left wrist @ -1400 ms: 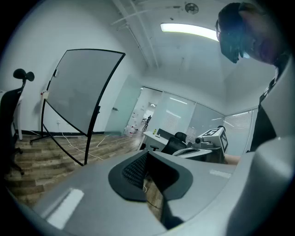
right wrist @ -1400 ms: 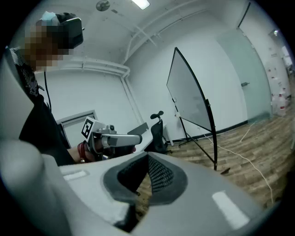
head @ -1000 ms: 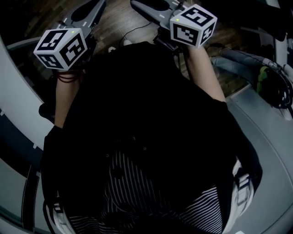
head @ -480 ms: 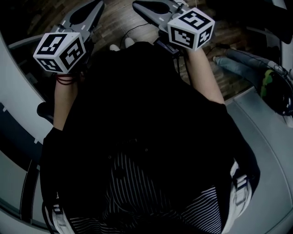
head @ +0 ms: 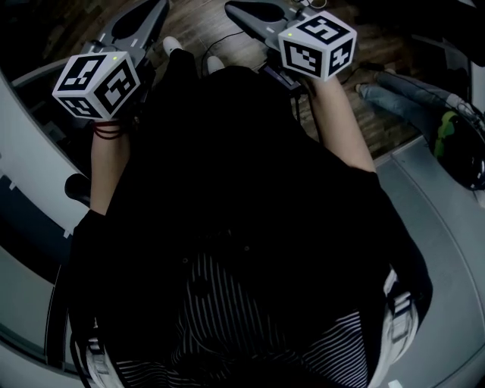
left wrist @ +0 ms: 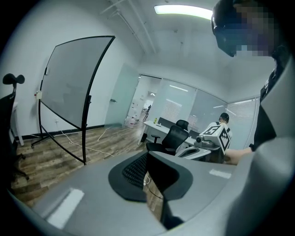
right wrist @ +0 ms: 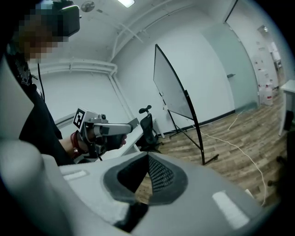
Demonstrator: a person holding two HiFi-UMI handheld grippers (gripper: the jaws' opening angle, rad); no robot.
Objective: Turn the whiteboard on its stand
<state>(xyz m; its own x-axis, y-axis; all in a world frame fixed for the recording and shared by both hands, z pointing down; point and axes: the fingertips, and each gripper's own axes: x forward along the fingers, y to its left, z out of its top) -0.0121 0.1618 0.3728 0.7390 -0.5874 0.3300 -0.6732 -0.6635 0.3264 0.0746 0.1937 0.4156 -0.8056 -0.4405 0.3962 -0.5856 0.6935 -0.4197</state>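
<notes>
At the upper left of the left gripper view, the whiteboard (left wrist: 76, 80) hangs tilted in its black stand (left wrist: 84, 138). It is across the wood floor (left wrist: 50, 156) and well apart from both tools, so the turn looks not yet begun. The left gripper (left wrist: 147, 156) has its jaws pressed together on nothing and is carried at chest height, I'd guess just for the walk over. Further right, at the top of the head view, the right gripper (head: 239, 10) is held level with it, jaws likewise closed and empty. In its own view the board sits upper centre, beyond a loose white cable (right wrist: 228, 143).
</notes>
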